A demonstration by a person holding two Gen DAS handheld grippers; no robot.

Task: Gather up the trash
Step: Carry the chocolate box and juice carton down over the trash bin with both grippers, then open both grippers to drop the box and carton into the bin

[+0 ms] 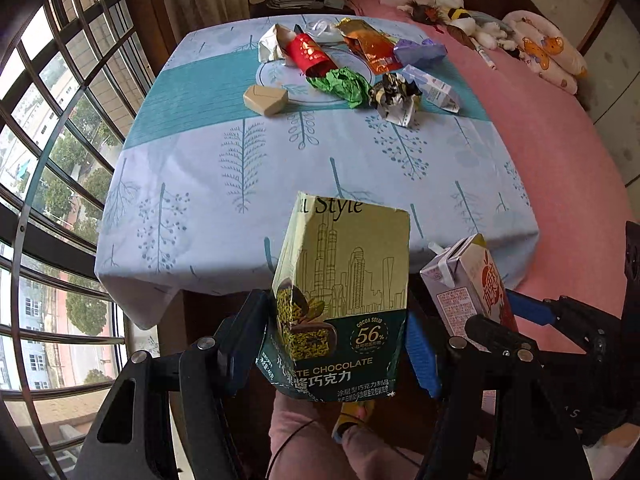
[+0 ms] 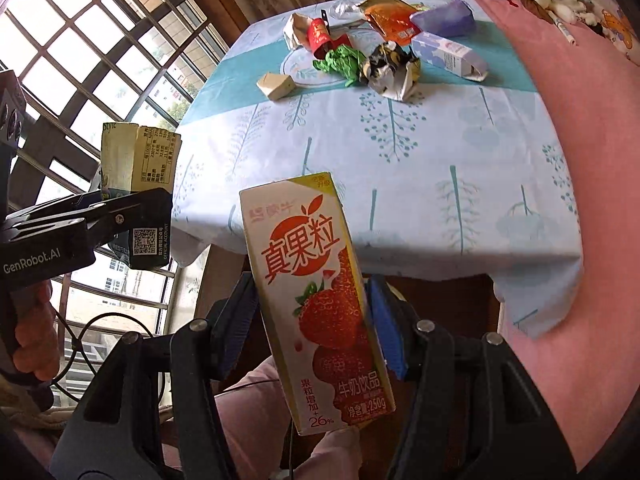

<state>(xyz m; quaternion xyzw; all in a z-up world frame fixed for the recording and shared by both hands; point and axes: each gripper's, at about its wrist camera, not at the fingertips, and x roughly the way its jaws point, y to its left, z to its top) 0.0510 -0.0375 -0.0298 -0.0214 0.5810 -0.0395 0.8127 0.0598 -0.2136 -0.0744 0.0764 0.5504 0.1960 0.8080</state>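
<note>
Chocolate box (image 1: 340, 300): pinched upright by the left claw (image 1: 336, 344), held off the near edge of the counter (image 1: 280, 184).
Left claw: partly spread, both blue pads pressed on the box's sides.
Milk carton (image 2: 316, 304): clamped by the right claw (image 2: 316, 328), tilted slightly, held in front of the counter.
Right claw: partly spread, pads set against the carton's sides.
Remaining trash: green paper (image 1: 340, 84), red wrapper (image 1: 310, 54), orange bag (image 1: 370, 46) and a small carton (image 1: 432, 88) are grouped at the counter's far end.
Bed (image 1: 560, 152): pink, seen beside the counter.
</note>
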